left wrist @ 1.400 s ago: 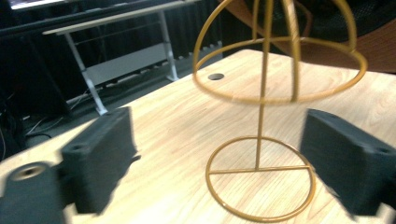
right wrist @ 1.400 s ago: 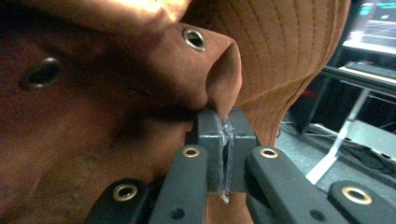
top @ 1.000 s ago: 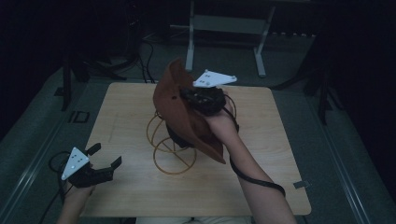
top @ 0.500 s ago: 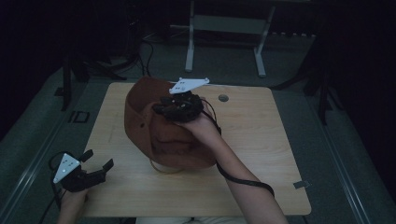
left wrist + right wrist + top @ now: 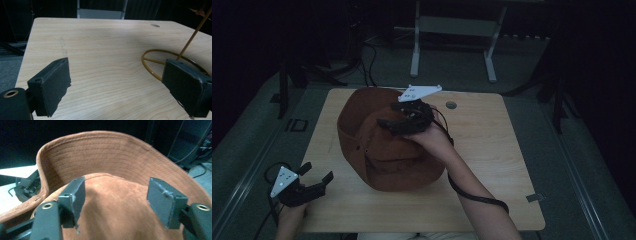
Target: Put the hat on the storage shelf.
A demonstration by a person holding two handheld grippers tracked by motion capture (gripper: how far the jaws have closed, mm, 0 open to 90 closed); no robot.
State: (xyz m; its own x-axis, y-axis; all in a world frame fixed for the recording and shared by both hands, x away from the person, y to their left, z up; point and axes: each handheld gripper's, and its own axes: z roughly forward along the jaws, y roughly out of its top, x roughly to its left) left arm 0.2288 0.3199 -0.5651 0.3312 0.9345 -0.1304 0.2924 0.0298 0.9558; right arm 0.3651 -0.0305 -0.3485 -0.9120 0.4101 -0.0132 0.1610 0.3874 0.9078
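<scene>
Since a second ago the brown suede hat (image 5: 387, 145) has come down off its tilt and now drapes the wire stand (image 5: 172, 60). Right tongs (image 5: 394, 122) have just been opening, nothing pinched, hovering over the crown. Left tongs (image 5: 314, 175) sit apart over the surface (image 5: 502, 150), well clear, so the hat settles freely.

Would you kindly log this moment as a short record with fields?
Item: brown suede brimmed hat, draped over a gold wire stand
Surface: light wooden table
Right gripper: above the hat's crown, jaws have just been opening, apart, nothing pinched
Left gripper: open, empty, at the table's near left corner
Stand: ring base on the table
</scene>
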